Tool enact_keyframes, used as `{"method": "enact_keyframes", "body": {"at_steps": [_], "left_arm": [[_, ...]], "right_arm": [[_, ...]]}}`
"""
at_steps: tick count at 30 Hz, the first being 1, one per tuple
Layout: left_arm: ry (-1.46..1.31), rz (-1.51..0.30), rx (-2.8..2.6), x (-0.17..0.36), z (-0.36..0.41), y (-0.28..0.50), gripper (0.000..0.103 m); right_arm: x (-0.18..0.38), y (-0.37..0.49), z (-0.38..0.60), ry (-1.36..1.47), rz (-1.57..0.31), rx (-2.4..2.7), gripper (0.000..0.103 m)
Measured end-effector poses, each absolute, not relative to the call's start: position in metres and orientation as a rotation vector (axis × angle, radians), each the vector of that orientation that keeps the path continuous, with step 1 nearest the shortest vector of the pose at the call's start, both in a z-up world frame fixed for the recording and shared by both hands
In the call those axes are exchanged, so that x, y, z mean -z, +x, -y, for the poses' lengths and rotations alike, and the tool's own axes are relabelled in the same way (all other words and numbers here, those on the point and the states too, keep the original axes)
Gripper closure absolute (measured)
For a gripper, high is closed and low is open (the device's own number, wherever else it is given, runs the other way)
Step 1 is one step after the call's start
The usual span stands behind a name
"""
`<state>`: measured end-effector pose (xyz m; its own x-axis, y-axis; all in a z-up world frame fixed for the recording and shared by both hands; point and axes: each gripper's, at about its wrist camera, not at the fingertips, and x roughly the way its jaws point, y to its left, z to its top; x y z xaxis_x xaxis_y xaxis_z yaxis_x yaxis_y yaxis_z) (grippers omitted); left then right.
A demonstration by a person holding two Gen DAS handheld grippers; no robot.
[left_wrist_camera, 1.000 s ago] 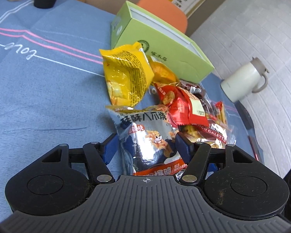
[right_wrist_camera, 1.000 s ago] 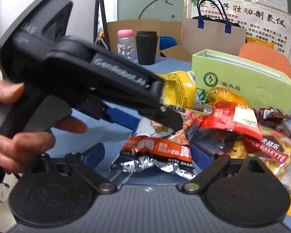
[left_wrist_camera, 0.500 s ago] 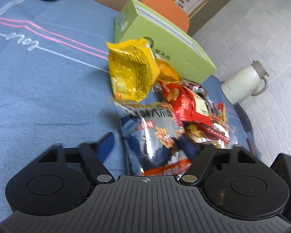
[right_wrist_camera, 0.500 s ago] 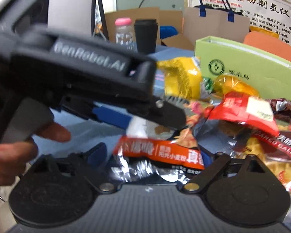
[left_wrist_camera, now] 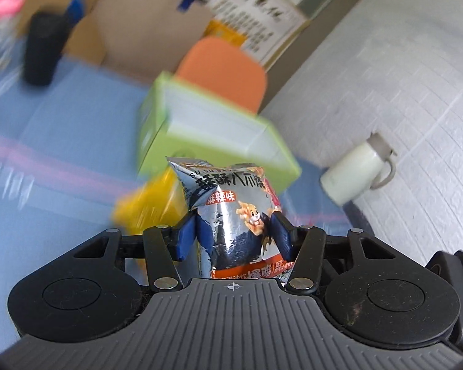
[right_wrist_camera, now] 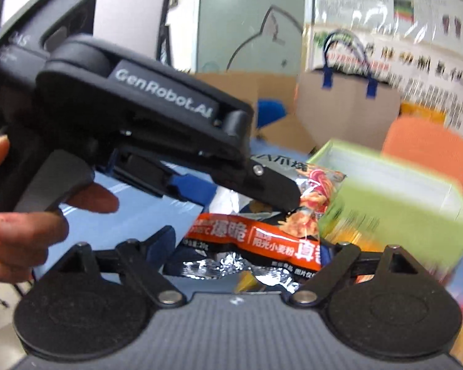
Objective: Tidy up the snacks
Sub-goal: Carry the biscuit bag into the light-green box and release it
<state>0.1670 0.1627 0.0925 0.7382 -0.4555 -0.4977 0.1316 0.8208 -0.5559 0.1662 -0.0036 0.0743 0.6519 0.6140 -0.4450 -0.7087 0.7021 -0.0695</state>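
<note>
A silver snack bag [left_wrist_camera: 228, 197] with an orange bottom band hangs in the air, upright. My left gripper [left_wrist_camera: 233, 225] has its jaws closing on it, both blue pads pressing its sides. In the right wrist view a hand [right_wrist_camera: 24, 231] holds that gripper's black housing [right_wrist_camera: 132, 101] from the left. The bag's lower end [right_wrist_camera: 253, 234] lies between the wide-apart fingers of my right gripper [right_wrist_camera: 242, 246], which stands open. Behind stands the open green box [left_wrist_camera: 200, 123], with a blurred yellow snack bag [left_wrist_camera: 145, 209] on the table in front of it.
A blue cloth [left_wrist_camera: 71, 141] covers the table. A white jug [left_wrist_camera: 355, 175] sits on the floor at the right. A black cup [left_wrist_camera: 43, 52] and a pink-capped bottle [left_wrist_camera: 3, 24] stand far left. A brown paper bag [right_wrist_camera: 345, 101] and an orange chair back [left_wrist_camera: 222, 71] are behind the box.
My left gripper has narrowed onto the silver bag and lifted it off the snack pile. Both views have risen, and the pile has dropped out of the left wrist view.
</note>
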Motion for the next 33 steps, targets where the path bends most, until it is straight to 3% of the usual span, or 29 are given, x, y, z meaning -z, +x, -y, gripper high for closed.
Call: {"method": "enact_keyframes", "body": {"at_steps": [7, 16, 20, 27, 33], "left_arm": [[-0.422, -0.662, 0.356, -0.121, -0.132, 0.302, 0.067], [-0.405, -0.8, 0.283, -0.068, -0.124, 0.415, 0.068], [-0.338, -0.796, 0.217, -0.059, -0.126, 0.42, 0.056], [-0.354, -0.619, 0.207, -0.099, -0.152, 0.368, 0.038], [-0.363, -0.578, 0.21, -0.106, -0.166, 0.301, 0.034]], "right_arm": [[-0.104, 0.299, 0.012, -0.247, -0.477, -0.69, 0.014], [-0.059, 0.408, 0.005, -0.214, -0.645, -0.693, 0.014], [-0.055, 0.405, 0.012, -0.219, -0.612, -0.668, 0.012], [-0.099, 0.347, 0.043, -0.228, -0.43, -0.63, 0.01], [-0.099, 0.28, 0.052, -0.18, -0.395, -0.674, 0.01]]}}
